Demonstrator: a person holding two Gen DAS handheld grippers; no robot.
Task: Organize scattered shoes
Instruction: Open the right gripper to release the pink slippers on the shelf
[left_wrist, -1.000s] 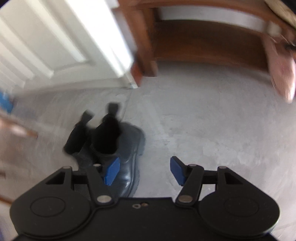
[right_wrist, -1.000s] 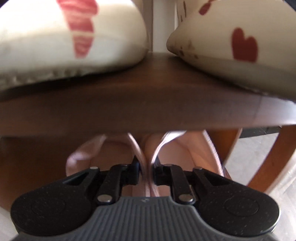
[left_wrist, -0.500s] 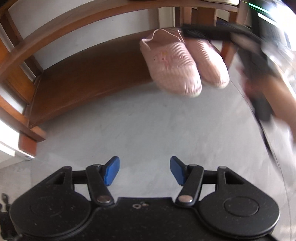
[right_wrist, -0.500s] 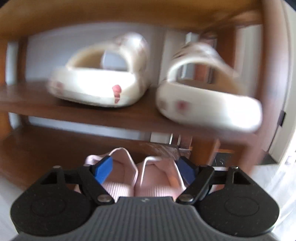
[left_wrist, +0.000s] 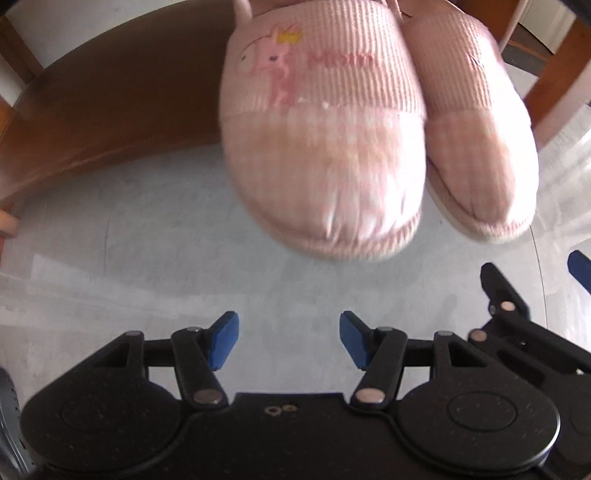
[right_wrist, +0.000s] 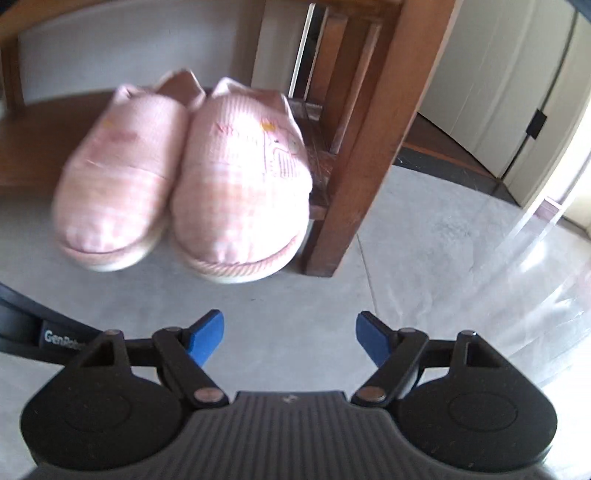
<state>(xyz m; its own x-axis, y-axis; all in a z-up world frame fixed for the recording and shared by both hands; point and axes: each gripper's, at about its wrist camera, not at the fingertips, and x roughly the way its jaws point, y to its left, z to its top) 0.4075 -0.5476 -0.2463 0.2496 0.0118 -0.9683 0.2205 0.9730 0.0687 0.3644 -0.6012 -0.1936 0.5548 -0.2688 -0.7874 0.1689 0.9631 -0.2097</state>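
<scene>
Fingers first: both pairs are released, nothing between them. Your right gripper (right_wrist: 290, 338) has just been opening, and its blue pads stand wide over bare floor (right_wrist: 424, 236) with no shoe in the gap. Your left gripper (left_wrist: 289, 339) is parted too, pointing steeply down at the floor just in front of the slippers.

Largest down: the wooden rack (right_wrist: 373, 140) stands on the grey floor, its post just right of the slippers in the right view. Its bottom shelf (left_wrist: 110, 110) is bare to the left of them. The pink slippers (left_wrist: 325, 147) sit as a pair, side by side and touching, heels on the shelf and toes hanging out over the floor.

Progress, as a judgement: this pair looks placed but not pushed fully in, so you may want to nudge it back. No other shoes show in either view, so you cannot tell how many are left.
</scene>
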